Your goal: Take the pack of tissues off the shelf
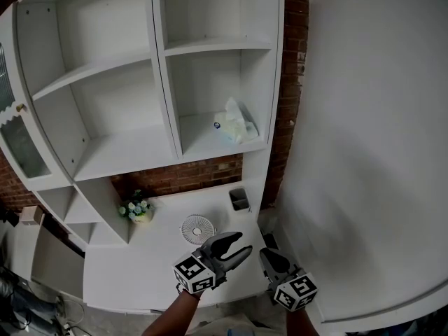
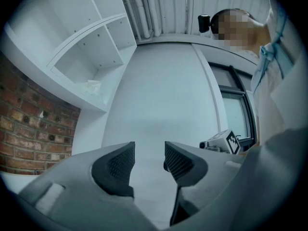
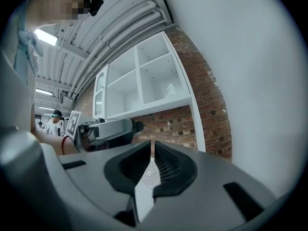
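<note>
The pack of tissues [image 1: 236, 123], white and crumpled with a small blue mark, lies on the lower right shelf of the white shelving unit [image 1: 126, 152]. It also shows small and far off in the left gripper view [image 2: 92, 86] and the right gripper view [image 3: 171, 90]. Both grippers hang low in front of the counter, well below the shelf and apart from the pack. My left gripper [image 1: 240, 243] [image 2: 149, 150] is open with nothing between its jaws. My right gripper [image 1: 270, 255] [image 3: 152, 146] is shut and empty.
On the white counter [image 1: 140, 264] under the shelves stand a small round fan [image 1: 197, 228], a little pot of flowers [image 1: 138, 210] and a small dark bin [image 1: 239, 199]. A brick wall [image 1: 189, 176] lies behind. A big white wall [image 1: 371, 131] fills the right side.
</note>
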Tool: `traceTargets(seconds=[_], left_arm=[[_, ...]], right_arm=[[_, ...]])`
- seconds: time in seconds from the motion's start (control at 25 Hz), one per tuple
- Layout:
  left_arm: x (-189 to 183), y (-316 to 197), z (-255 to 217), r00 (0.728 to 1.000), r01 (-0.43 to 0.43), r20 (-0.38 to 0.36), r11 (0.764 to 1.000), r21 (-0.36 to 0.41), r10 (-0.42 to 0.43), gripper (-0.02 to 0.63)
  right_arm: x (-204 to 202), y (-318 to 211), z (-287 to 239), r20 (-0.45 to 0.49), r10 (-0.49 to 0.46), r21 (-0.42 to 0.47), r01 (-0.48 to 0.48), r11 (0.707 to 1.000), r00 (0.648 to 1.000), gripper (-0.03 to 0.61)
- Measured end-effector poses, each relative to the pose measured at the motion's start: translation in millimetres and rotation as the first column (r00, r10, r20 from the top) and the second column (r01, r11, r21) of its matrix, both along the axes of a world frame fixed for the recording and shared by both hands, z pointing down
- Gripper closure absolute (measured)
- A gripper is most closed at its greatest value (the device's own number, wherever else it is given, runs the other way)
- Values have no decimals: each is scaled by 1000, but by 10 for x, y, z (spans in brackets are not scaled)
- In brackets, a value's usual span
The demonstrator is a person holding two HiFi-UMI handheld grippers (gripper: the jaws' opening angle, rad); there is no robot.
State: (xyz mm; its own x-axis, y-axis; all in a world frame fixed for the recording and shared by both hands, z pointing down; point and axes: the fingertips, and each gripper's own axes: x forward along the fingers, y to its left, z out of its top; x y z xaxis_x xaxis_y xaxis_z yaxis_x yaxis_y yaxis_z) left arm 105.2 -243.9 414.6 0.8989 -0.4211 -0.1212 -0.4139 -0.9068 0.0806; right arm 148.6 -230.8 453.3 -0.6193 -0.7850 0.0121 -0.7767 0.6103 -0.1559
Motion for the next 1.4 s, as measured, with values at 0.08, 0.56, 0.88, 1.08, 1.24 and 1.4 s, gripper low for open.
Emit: traceTargets(seconds=[0.08, 0.56, 0.88, 1.08, 1.24, 1.4], left_arm=[[-2, -6, -1, 1000, -2, 1, 1000, -1, 2, 433], [-37, -94, -132, 999, 3, 38, 999, 37, -5, 407], [-46, -285, -396, 996, 38, 81, 993, 110, -47, 393], [-23, -402, -540, 992, 61, 104, 988, 142, -76, 393], [-9, -489, -610, 989, 73, 113, 985, 159, -91, 391], [-23, -578, -664, 986, 87, 123, 981, 173, -109, 391]], right_arm=[[2, 2, -4, 2, 3, 1, -3, 1000, 1000, 560], [-16, -1, -28, -3, 4, 4, -4, 1000, 1000, 557], [-1, -19, -87, 0, -1, 15, 1, 1000, 1000, 548], [17, -47, -119, -4, -6, 21, 6, 1000, 1000, 543], [24, -132, -167, -19, -16, 39, 16, 999, 1000, 540], [27, -252, -258, -36, -21, 65, 23, 998, 999, 538]])
